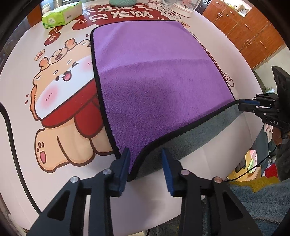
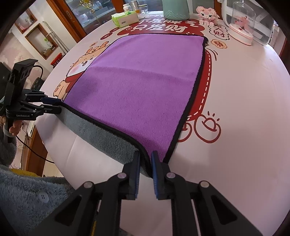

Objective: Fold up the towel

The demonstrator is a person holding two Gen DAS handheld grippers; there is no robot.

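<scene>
A purple towel with a black hem and grey underside lies spread on the round printed table; it also shows in the right wrist view. Its near edge is lifted off the table, grey side showing. My left gripper has its jaws apart around the near left corner. In the right wrist view that same gripper looks closed on the corner, so its state is unclear. My right gripper is shut on the near right corner; it also shows in the left wrist view.
At the table's far side stand a green tissue pack, a teal vase, a pink block figure and a clear-domed appliance. Wooden cabinets are behind. The table's near edge is just below the grippers.
</scene>
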